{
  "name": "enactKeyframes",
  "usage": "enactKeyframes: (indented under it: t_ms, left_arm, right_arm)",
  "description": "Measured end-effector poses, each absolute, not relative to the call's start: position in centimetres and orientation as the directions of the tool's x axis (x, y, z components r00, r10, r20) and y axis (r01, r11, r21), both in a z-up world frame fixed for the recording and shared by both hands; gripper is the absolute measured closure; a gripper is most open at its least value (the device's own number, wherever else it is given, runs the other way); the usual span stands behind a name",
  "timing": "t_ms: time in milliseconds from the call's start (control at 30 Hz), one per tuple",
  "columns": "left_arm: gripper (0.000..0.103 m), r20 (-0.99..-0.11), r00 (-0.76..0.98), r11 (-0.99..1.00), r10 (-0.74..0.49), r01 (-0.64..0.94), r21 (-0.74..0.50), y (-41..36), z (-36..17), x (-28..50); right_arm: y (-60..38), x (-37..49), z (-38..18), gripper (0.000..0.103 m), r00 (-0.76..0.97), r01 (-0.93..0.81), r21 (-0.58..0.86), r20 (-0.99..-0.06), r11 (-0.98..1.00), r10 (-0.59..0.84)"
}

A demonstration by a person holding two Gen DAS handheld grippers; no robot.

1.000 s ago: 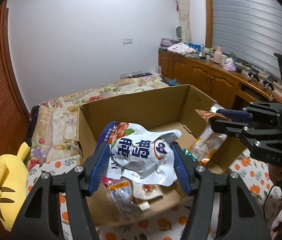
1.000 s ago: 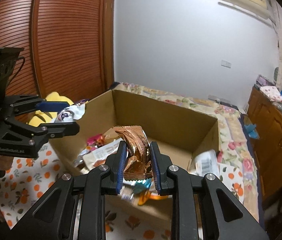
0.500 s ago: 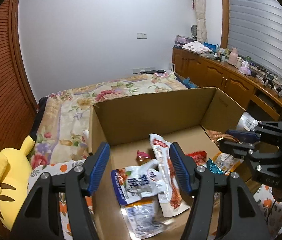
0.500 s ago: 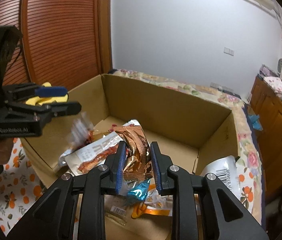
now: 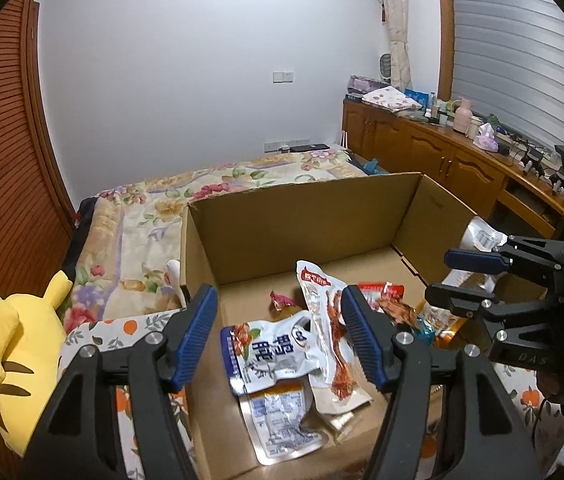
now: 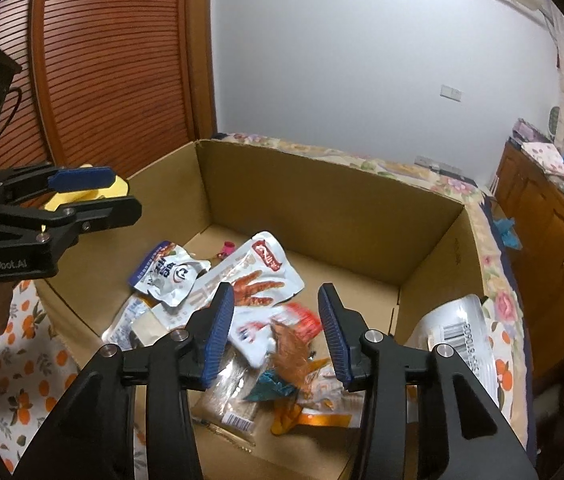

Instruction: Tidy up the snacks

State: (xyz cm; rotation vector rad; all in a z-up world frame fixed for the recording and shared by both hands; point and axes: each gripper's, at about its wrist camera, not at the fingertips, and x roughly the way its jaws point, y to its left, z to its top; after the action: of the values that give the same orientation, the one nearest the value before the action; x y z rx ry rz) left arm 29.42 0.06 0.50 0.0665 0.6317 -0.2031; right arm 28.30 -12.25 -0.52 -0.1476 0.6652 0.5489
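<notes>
An open cardboard box (image 5: 301, 220) (image 6: 333, 208) holds several snack packets. A white and blue packet (image 5: 270, 350) (image 6: 168, 274) lies at its left, beside a white packet with red chicken-feet print (image 5: 329, 320) (image 6: 258, 280). A copper foil packet (image 6: 291, 346) (image 5: 395, 310) lies loose on the pile. My left gripper (image 5: 280, 334) is open and empty above the box's near left part. My right gripper (image 6: 278, 332) is open and empty just above the copper packet; it also shows in the left wrist view (image 5: 453, 276).
The box stands on an orange-print cloth (image 5: 118, 330) beside a floral bed (image 5: 154, 220). A yellow plush toy (image 5: 18, 356) lies left. A silver packet (image 6: 457, 332) rests on the box's right wall. Wooden cabinets (image 5: 441, 160) line the right; a slatted wooden door (image 6: 114, 60) stands left.
My left gripper opened and dropped the white and blue packet into the box. My right gripper has just opened and let the copper packet fall onto the pile.
</notes>
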Motion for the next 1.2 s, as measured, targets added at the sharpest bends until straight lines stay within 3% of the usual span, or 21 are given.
enactKeyframes:
  t_ms: [633,867,1033,1200]
  left_arm:
    - [0.029,-0.535,0.825,0.977,-0.179,0.213,0.001,-0.3,2.5,21.7]
    - [0.028,-0.528,0.831,0.976,-0.173,0.217,0.021,-1.2,3.1,20.0]
    - [0.012,-0.507,0.844,0.975,-0.173,0.220,0.034,-1.3,3.9,19.3]
    - [0.005,-0.508,0.846,0.976,-0.161,0.213,0.046,-1.4,4.0,18.8]
  right_arm:
    - [-14.5,21.4,2.6,0.050,0.719,-0.488,0.054,-0.541,0.871,0.436]
    - [-15.5,19.6,3.1,0.036,0.744,-0.459,0.054,-0.522,0.887,0.417]
    - [-16.0,19.0,3.3,0.025,0.764,-0.437,0.042,-0.511,0.899,0.395]
    - [-16.4,19.1,3.4,0.019,0.769,-0.428,0.052,-0.503,0.902,0.394]
